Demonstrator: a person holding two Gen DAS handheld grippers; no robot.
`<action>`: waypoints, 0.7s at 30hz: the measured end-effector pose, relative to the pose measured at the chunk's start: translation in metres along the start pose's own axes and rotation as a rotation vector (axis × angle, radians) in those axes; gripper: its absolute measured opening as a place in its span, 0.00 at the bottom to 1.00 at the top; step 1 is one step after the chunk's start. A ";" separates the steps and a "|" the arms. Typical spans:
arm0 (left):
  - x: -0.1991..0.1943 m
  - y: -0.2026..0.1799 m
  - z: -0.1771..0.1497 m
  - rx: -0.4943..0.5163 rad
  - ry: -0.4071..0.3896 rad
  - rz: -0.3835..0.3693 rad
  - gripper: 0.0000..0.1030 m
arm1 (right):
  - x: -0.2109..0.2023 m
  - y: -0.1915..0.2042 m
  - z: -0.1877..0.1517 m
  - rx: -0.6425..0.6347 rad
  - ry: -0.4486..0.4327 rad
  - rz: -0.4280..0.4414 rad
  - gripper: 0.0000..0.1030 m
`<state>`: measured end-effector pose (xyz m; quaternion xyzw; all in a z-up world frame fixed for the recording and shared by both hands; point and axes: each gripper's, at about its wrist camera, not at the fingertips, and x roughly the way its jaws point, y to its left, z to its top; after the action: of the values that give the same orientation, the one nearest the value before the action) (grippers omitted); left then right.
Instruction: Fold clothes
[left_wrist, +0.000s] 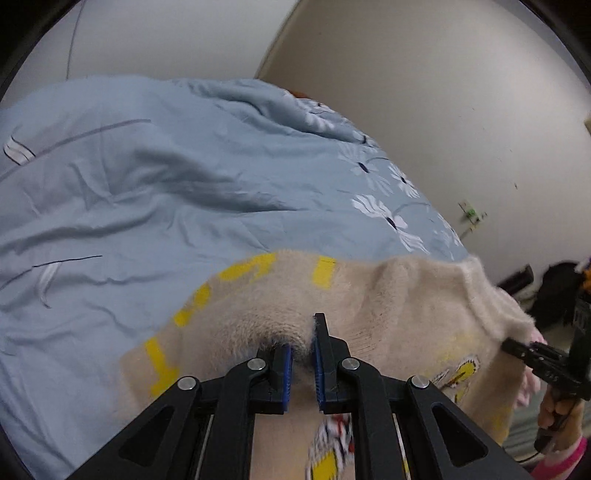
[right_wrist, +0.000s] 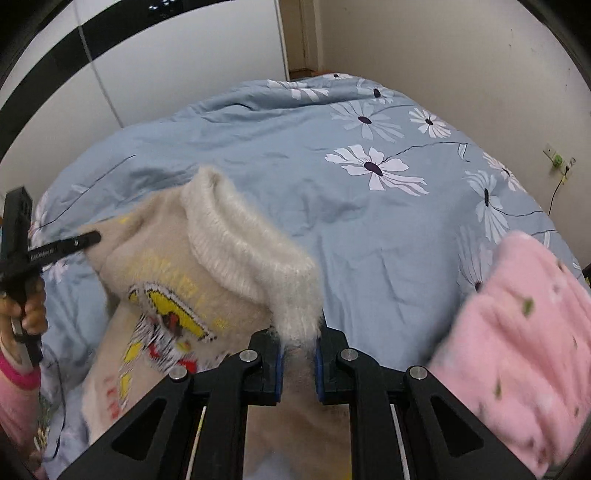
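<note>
Currently, the left gripper (left_wrist: 303, 363) is clamped on a bunched fold of the beige sweater (left_wrist: 388, 302), with fuzzy fabric pinched between its two blue-padded fingers (left_wrist: 319, 365); the jaws stand narrowly apart with cloth filling the gap. The right gripper (right_wrist: 298, 363) is likewise closed on the same garment, gripping the cream ribbed band (right_wrist: 236, 240) at the point where that band runs down between the blue pads. The beige sweater (right_wrist: 155, 266) is held up off the blue floral duvet (right_wrist: 332, 206), spanning between the two tools. In the left wrist view, yellow block lettering (left_wrist: 195, 299) arcs across the knit, and part of a yellow, red and black-and-white patch (left_wrist: 332, 443) shows below the fingers, blurred. In the right wrist view, the same patch (right_wrist: 166, 317) lies on the sweater front, left of the gripper. Each camera also shows the opposite tool: the right gripper (left_wrist: 532, 354) appears at the right edge of the left wrist view, touching the sweater's edge, and the left gripper (right_wrist: 79, 240) appears at the left edge of the right wrist view, with its handle held in a hand (right_wrist: 29, 314) wearing a pink cuff. A pink fleece garment (right_wrist: 517, 332) lies at the right on the duvet, just beside the right gripper. White walls (right_wrist: 443, 44) stand behind the bed.
</note>
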<state>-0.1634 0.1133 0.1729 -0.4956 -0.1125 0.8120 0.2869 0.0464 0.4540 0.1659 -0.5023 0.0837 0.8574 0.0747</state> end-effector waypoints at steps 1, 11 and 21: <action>0.010 0.002 0.007 -0.008 -0.006 -0.003 0.10 | 0.010 -0.003 0.001 -0.008 0.012 -0.022 0.14; 0.120 0.017 0.007 0.038 0.116 0.155 0.10 | 0.127 -0.029 0.005 0.032 0.195 -0.102 0.18; 0.114 0.022 -0.002 0.003 0.152 0.152 0.26 | 0.114 -0.040 0.002 0.094 0.158 -0.146 0.43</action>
<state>-0.2081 0.1612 0.0773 -0.5626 -0.0512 0.7915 0.2332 -0.0021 0.4987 0.0647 -0.5689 0.0923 0.8027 0.1537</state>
